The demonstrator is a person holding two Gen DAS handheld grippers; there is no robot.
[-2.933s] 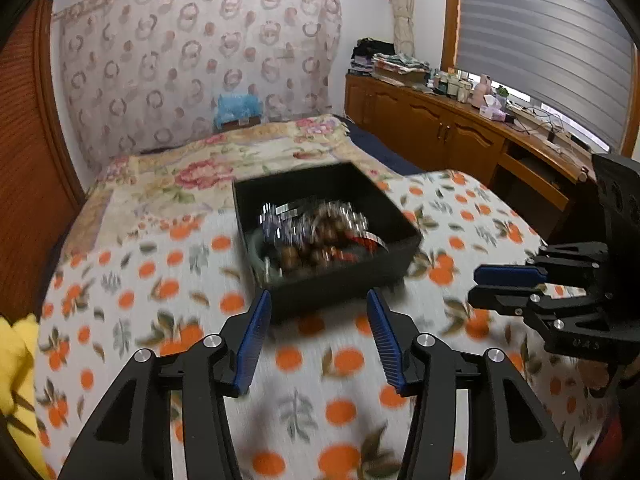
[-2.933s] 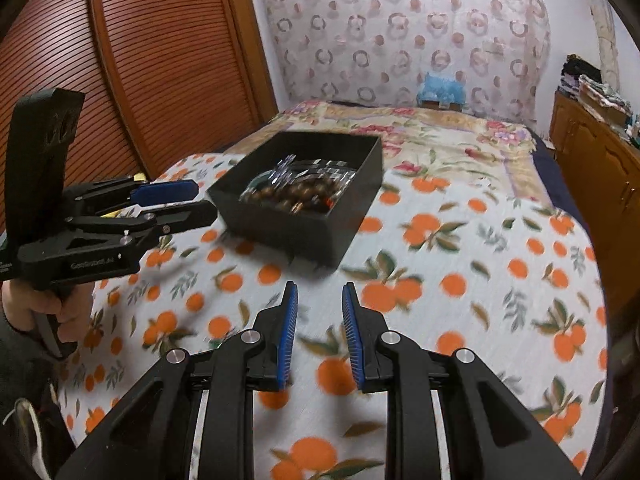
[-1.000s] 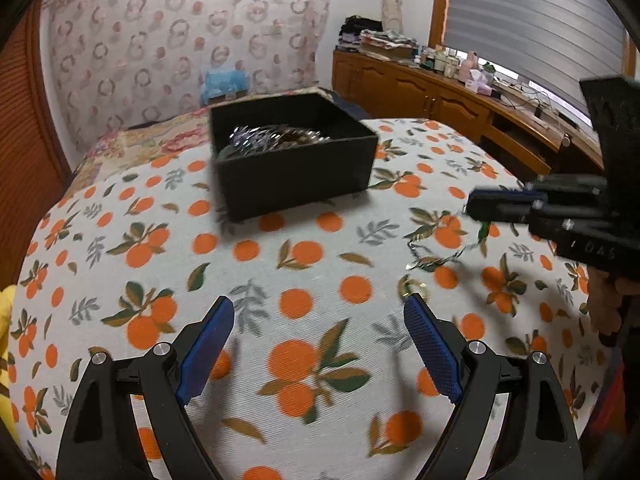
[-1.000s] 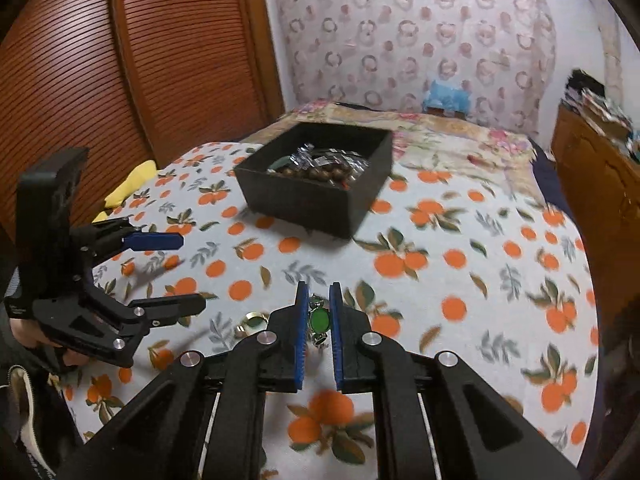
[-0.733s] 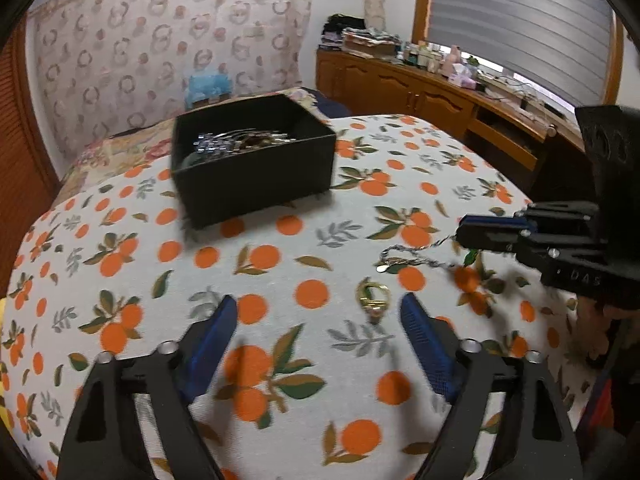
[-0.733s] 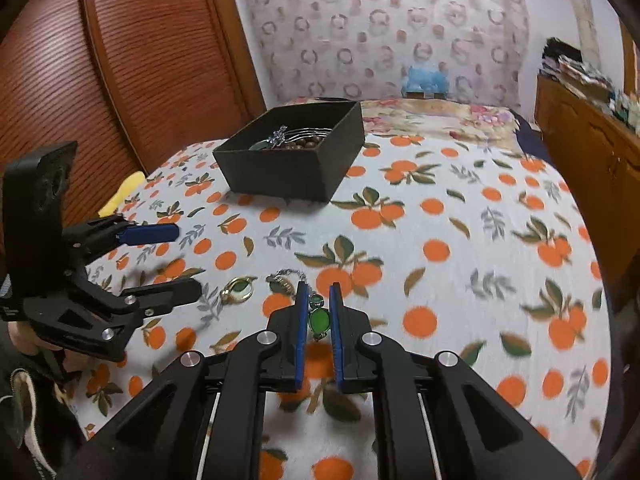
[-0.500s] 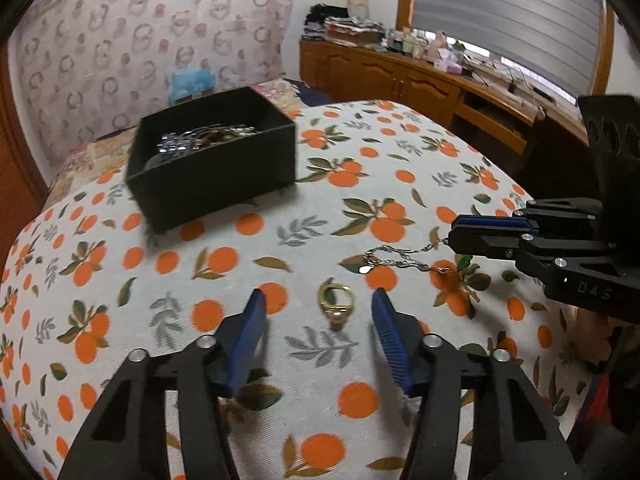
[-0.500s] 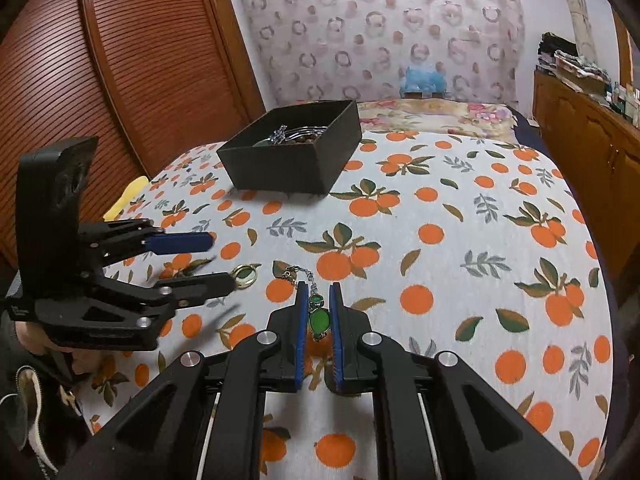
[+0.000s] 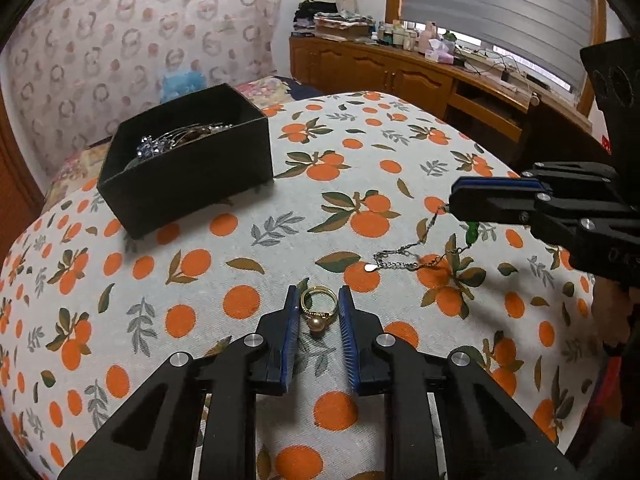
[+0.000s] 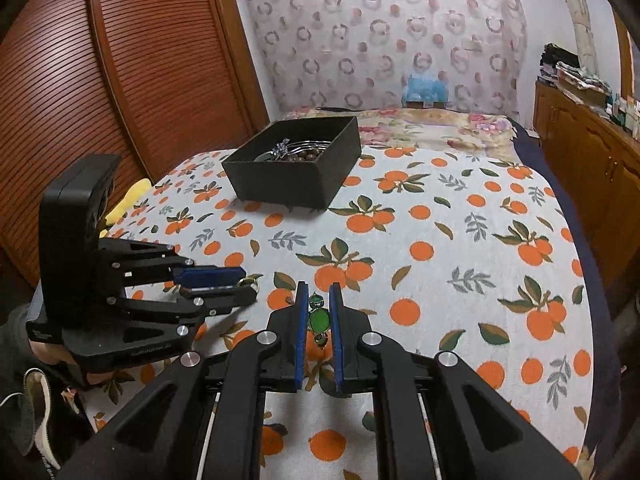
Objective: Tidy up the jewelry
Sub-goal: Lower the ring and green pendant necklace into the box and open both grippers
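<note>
My right gripper [image 10: 319,320] pinches the green-stone chain necklace [image 10: 319,319]; left fingers [image 9: 290,320] bracket, barely apart, the gold pearl ring [image 9: 317,309], both short of the half-filled black box [image 9: 188,160].

soft even indoor light | faint shadows | sharp centre | fisheye-warped, dark corners

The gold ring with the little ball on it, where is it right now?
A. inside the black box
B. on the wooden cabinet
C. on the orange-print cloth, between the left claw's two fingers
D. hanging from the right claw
C: the gold ring lies on the orange-print cloth between the two blue pads of the left claw, out of the black box; whether the pads touch it is unclear.
</note>
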